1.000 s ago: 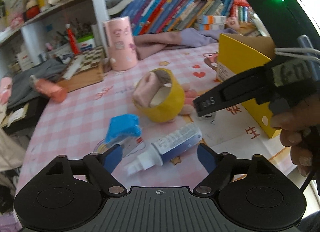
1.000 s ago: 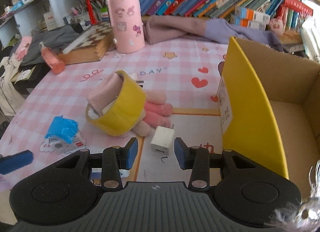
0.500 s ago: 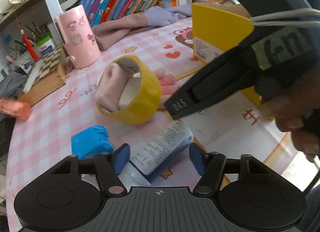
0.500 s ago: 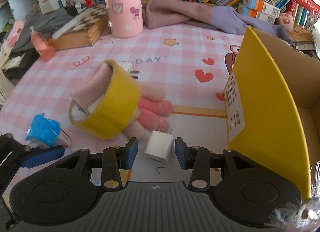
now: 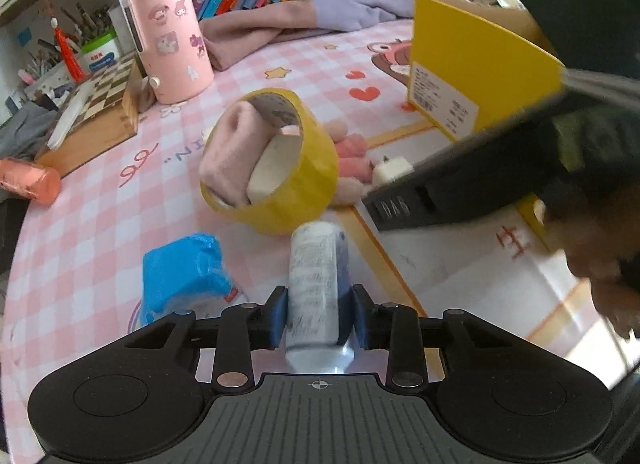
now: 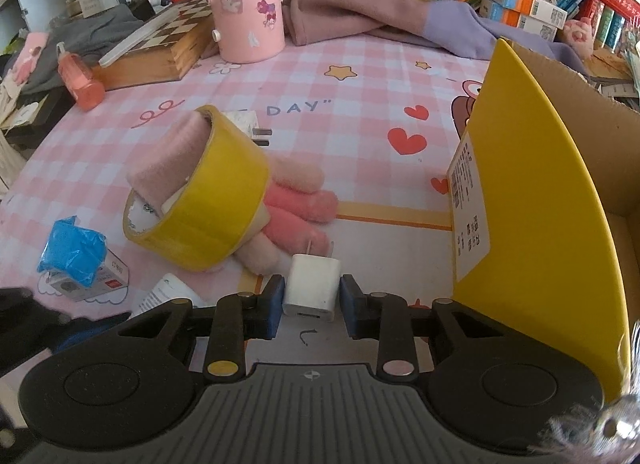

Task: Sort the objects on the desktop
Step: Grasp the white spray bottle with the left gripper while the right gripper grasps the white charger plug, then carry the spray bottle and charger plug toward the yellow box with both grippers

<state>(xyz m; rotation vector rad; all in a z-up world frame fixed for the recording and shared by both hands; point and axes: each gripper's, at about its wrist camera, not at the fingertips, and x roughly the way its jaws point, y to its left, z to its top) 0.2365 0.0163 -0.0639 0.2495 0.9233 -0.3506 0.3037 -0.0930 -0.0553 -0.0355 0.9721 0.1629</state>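
Now claws (image 5: 318, 322) tighter around bottle (image 5: 318, 284)

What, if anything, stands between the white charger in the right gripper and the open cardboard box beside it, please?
Only the box's own yellow front flap, standing upright between the charger and the box's inside. The right gripper, its jaws closing on the charger, would probably have to lift it over that flap. The mat between them looks bare.

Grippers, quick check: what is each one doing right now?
Left gripper: jaws closing on the white bottle, pads against its sides.
Right gripper: jaws closing around the white charger plug, pads at its sides.
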